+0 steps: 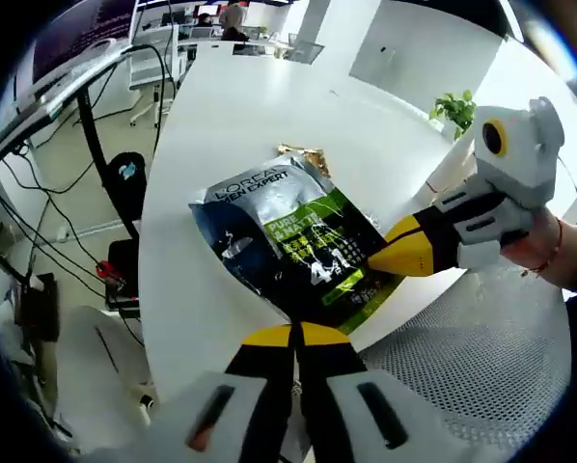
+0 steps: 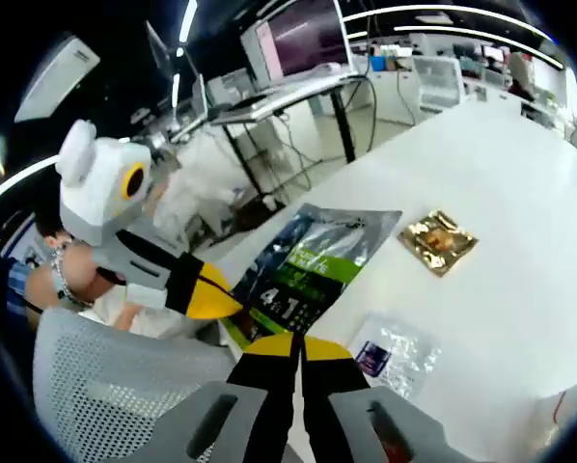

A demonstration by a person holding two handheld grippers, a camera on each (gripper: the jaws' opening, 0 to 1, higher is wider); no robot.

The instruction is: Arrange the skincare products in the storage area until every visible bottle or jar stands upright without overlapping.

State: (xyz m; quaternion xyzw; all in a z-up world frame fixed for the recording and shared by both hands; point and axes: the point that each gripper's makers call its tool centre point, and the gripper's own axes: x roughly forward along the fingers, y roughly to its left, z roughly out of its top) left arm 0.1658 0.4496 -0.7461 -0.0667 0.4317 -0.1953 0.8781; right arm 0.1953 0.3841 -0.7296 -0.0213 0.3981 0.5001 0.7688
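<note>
Grey-and-green L'Oréal Men Expert skincare pouch, flat, overhanging the white table's edge

Left gripper: rises from the bottom of the left gripper view; yellow-tipped jaws pressed together on the near edge of the pouch.
Left gripper, seen from the right gripper view: reaches in from the left; white body, black arms, yellow tips closed on the pouch's near left corner.
Right gripper: rises from the bottom of its own view; jaws closed on the pouch's near edge, just beside the left gripper's tips.
Right gripper, seen from the left gripper view: comes in from the right, tips on the pouch's right edge.
Hand: grips the right gripper's body from behind; red band at the wrist.
</note>
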